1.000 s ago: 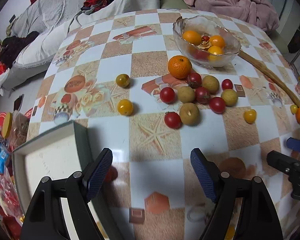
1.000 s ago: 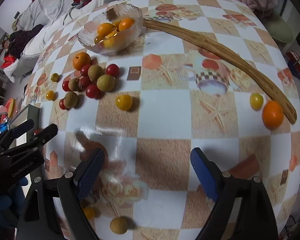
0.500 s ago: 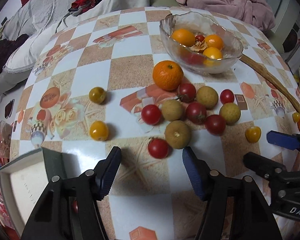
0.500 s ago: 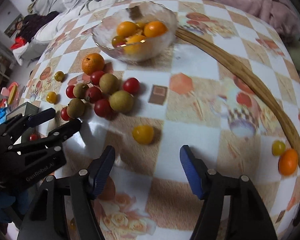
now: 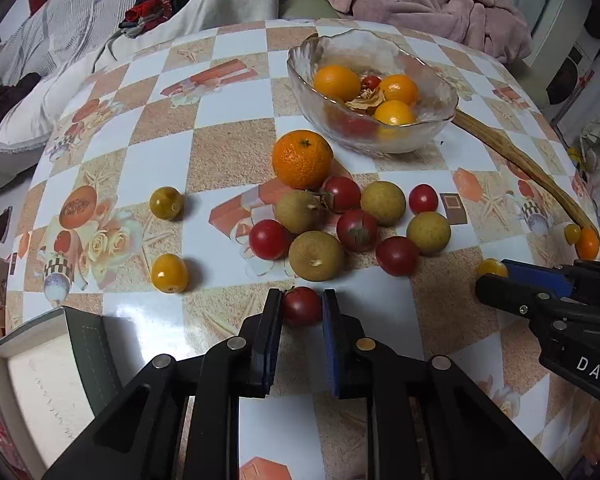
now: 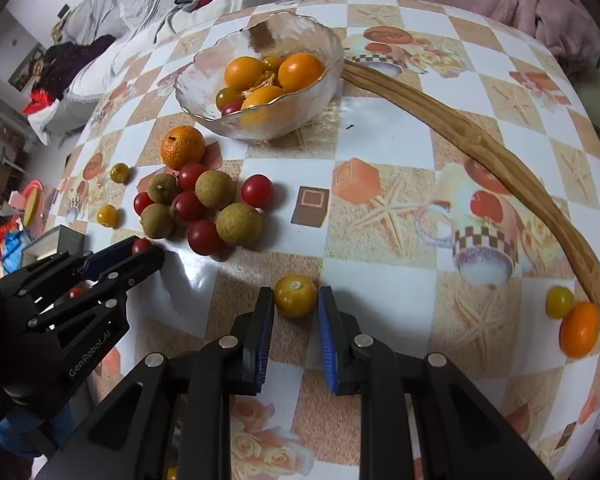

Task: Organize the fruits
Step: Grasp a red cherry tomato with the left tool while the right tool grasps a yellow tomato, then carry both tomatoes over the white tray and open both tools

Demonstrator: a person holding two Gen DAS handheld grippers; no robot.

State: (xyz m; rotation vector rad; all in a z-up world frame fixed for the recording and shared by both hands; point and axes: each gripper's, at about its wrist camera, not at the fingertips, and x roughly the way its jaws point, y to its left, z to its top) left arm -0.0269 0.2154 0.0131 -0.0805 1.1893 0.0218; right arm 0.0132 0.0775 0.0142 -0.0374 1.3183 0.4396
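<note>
My left gripper [image 5: 301, 305] is shut on a red cherry tomato [image 5: 301, 306] that rests on the table. My right gripper [image 6: 296, 298] is shut on a yellow cherry tomato [image 6: 295, 295], also at table level. A heap of red tomatoes and brown longans [image 5: 342, 224] lies beyond the left gripper, with a mandarin [image 5: 302, 159] behind it. A glass bowl [image 5: 428, 132] holds orange and yellow fruits. In the right wrist view the left gripper [image 6: 142, 252] shows at the left, the heap [image 6: 204, 206] and the bowl [image 6: 320, 96] beyond.
An open grey box [image 5: 86, 354] stands at the table's near left. Two loose yellow fruits [image 5: 169, 273] lie left of the heap. A curved wooden stick [image 6: 500, 168] runs along the right side, with a kumquat [image 6: 580, 330] and a yellow fruit [image 6: 559, 301] at its end.
Both grippers moved forward and down to the table and closed, the left on the red tomato, the right on the yellow one.
</note>
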